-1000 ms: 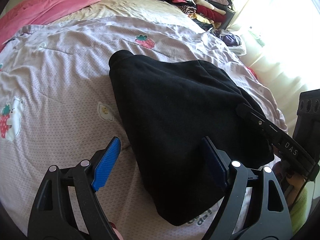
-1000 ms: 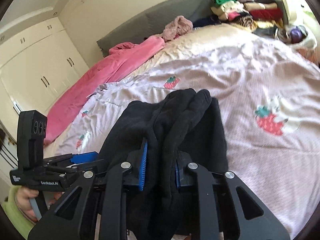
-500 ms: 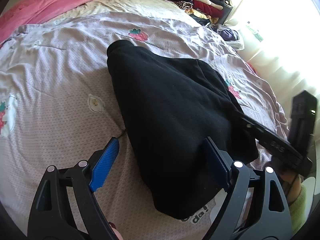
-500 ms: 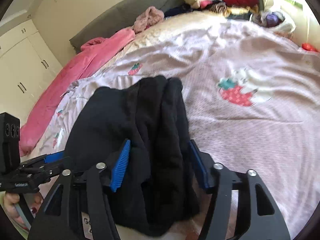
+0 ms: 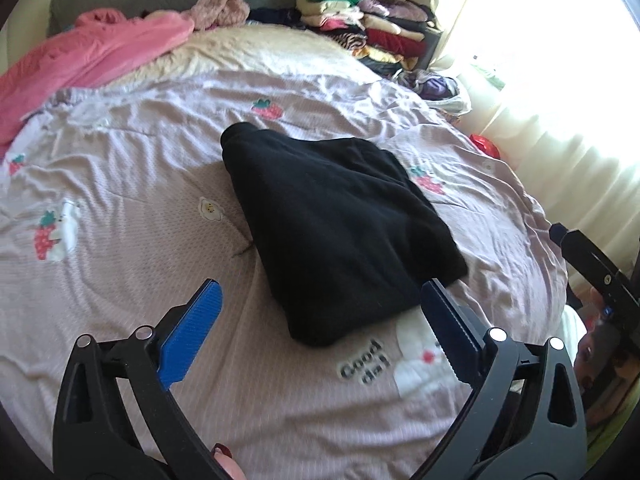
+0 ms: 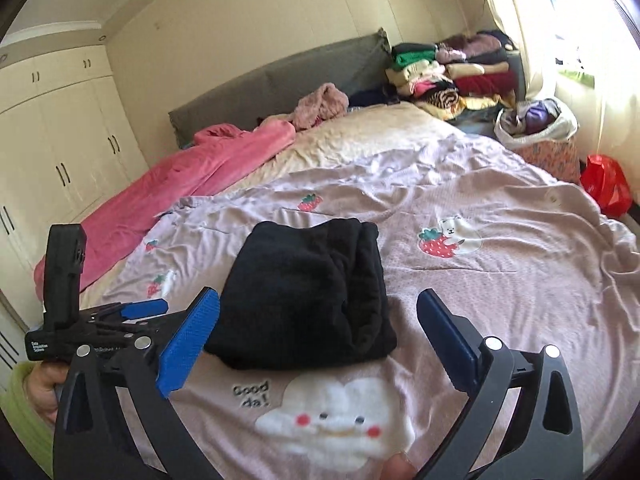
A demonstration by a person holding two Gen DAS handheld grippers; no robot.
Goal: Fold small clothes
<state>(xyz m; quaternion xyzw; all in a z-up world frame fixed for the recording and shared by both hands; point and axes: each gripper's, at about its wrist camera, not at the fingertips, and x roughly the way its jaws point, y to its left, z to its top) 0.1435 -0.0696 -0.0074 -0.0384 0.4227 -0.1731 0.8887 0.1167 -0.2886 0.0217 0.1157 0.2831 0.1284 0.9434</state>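
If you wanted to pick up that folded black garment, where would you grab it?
Probably the near edge of the black garment, coming in low from the front. Its layers stack into a thick rounded fold there, nearest both open grippers, and it lies flat on the bedspread.

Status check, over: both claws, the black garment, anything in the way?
Left claw and right claw opening, nothing between them. Folded black fleece garment lies flat on lilac strawberry-print bedcover. Nothing obstructing.
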